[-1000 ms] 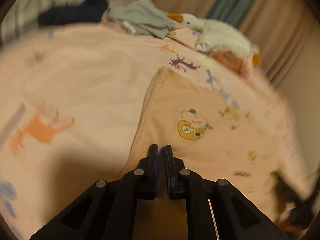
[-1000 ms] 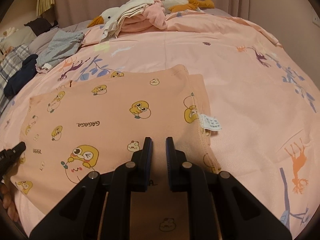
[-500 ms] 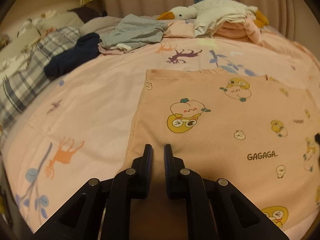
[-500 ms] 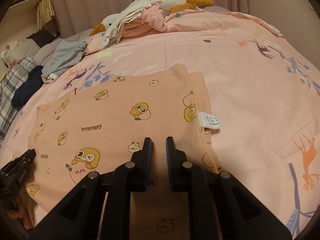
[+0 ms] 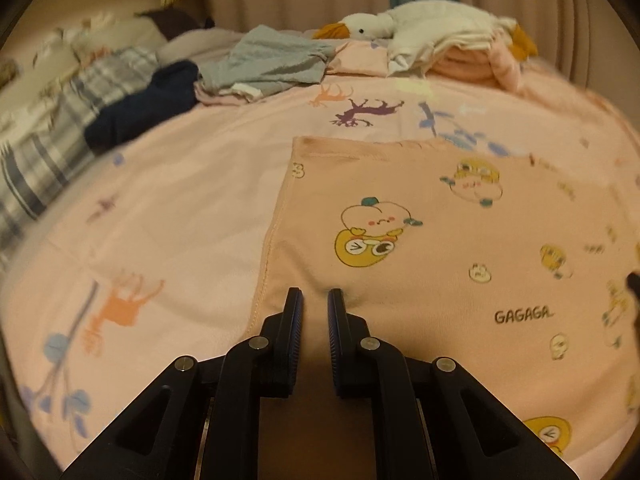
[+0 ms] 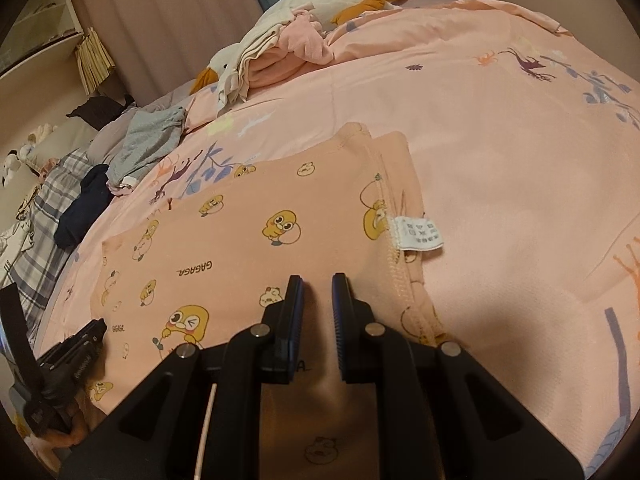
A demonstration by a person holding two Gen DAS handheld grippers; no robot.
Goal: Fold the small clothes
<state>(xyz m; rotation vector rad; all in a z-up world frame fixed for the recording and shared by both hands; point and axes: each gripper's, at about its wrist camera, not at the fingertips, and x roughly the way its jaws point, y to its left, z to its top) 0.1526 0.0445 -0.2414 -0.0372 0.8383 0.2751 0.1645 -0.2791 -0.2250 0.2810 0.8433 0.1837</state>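
Left tongs (image 5: 313,300): my jaws stand almost together, and the peach cloth bunches up between their tips, so I read this as a pinch on the garment's near hem, close to its left side seam.
Right tongs (image 6: 317,286): narrow gap, cloth rising between my jaws; I judge I'm gripping the same hem, just inside the edge with the white care label (image 6: 418,233).
Garment (image 5: 440,240): small peach piece printed with yellow cartoon figures and "GAGAGA", lying flat on the pink bed cover (image 5: 180,208), near edge toward me.
Step in hand: both near corners seem taken, fold not yet made.
Next move: I'd lift both corners together, carry them evenly toward the far edge, and lay them down square.
Farther off: grey garment (image 5: 272,60), navy cloth (image 5: 140,108), plush goose (image 5: 400,24) and folded clothes at the bed's far end.
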